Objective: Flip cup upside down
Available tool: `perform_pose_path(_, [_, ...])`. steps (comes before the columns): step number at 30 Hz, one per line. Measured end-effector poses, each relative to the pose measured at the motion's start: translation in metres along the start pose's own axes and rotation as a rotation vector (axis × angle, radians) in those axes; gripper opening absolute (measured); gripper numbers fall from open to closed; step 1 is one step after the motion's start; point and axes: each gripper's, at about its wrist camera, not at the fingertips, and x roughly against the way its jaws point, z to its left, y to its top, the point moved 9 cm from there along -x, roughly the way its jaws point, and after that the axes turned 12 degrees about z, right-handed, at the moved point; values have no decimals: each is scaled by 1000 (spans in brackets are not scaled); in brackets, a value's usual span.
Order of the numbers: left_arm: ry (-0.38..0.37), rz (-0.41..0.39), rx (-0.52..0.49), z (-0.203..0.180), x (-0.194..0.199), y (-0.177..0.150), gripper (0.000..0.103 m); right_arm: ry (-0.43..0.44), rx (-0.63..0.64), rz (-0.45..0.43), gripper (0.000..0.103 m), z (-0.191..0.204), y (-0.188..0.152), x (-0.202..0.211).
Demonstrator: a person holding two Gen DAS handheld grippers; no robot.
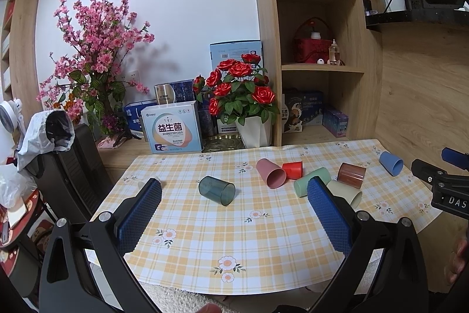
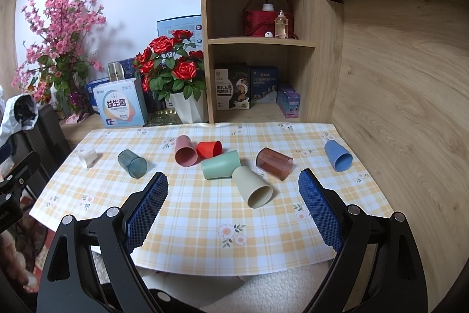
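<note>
Several cups lie on their sides on the checked tablecloth (image 2: 190, 213): a clear teal cup (image 1: 217, 190) (image 2: 132, 163), pink cup (image 1: 271, 173) (image 2: 185, 151), red cup (image 1: 293, 169) (image 2: 209, 149), green cup (image 1: 304, 186) (image 2: 221, 165), beige cup (image 1: 347, 193) (image 2: 254, 187), brown clear cup (image 1: 351, 175) (image 2: 274, 161), blue cup (image 1: 391, 162) (image 2: 338, 156) and a small white cup (image 2: 88, 157). My left gripper (image 1: 234, 194) is open and empty, above the table's near side. My right gripper (image 2: 233, 187) is open and empty, in front of the beige cup.
A white pot of red roses (image 2: 187, 107), boxes (image 2: 123, 107) and a pink blossom plant (image 2: 58, 49) stand behind the table. A wooden shelf unit (image 2: 261, 43) and wooden wall (image 2: 395, 107) are at the right. A black chair with clothes (image 1: 67, 160) stands left.
</note>
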Motion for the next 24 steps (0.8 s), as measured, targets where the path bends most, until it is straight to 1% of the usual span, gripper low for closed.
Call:
perform_pose_path(18, [-2, 3, 0, 1, 0, -1, 97, 3, -3, 2, 88, 0, 0, 0])
perform_pose_path(21, [-11, 18, 3, 6, -3, 0, 97, 30, -18, 19, 88, -2, 0, -3])
perform_pose_path(24, [-27, 41, 18, 16, -14, 3, 97, 80, -47, 59, 88, -10, 2, -16])
